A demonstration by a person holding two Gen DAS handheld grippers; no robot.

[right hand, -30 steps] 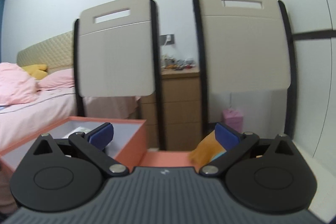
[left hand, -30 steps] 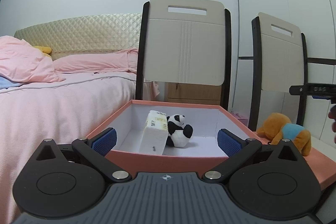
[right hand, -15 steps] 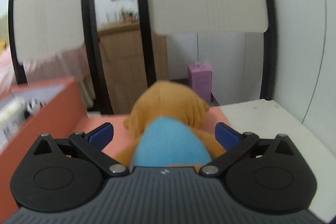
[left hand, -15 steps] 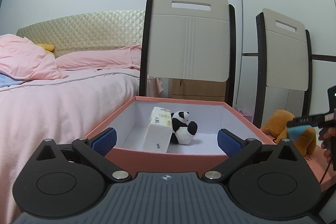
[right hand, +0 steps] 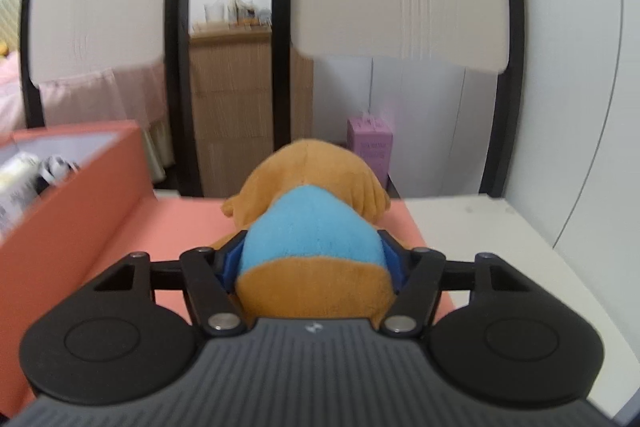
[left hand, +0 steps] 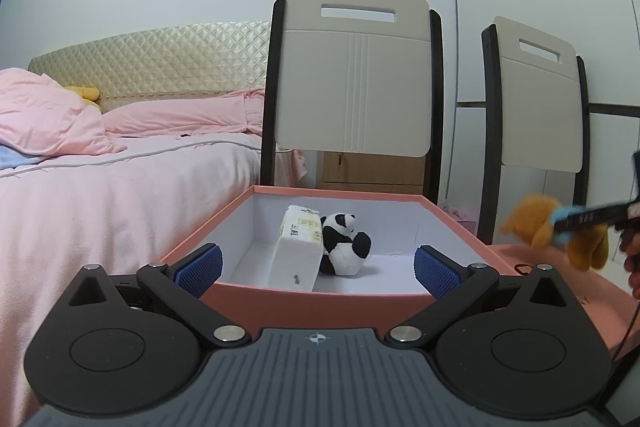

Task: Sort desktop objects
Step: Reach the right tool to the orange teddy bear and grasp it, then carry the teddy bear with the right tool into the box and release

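Since half a second ago our right gripper (right hand: 312, 263) has closed its blue pads onto the orange plush toy (right hand: 308, 223), pinching its blue-shirted body from both sides; in the left wrist view the toy (left hand: 560, 227) hangs above the coral lid (left hand: 560, 291) rather than sitting on it. Our left gripper (left hand: 318, 263) has its fingers wide apart with nothing between them, just before the near wall of the coral box (left hand: 320, 307).

We count two things inside the box: one white wrapped tissue pack (left hand: 298, 251), a soft rectangular block standing tilted on end, and one small black-and-white panda plush (left hand: 346, 245), fuzzy and rounded, touching the pack's right side. The box is stiff card, coral outside and white inside. The lid lies flat, just beside the box on a white table (right hand: 500, 247).

Behind stand two chairs (left hand: 352, 75) with smooth beige panel backs and black frames, one bed (left hand: 100, 195) with pink bedding and a quilted headboard, and one small pink carton (right hand: 370, 147) on the floor.
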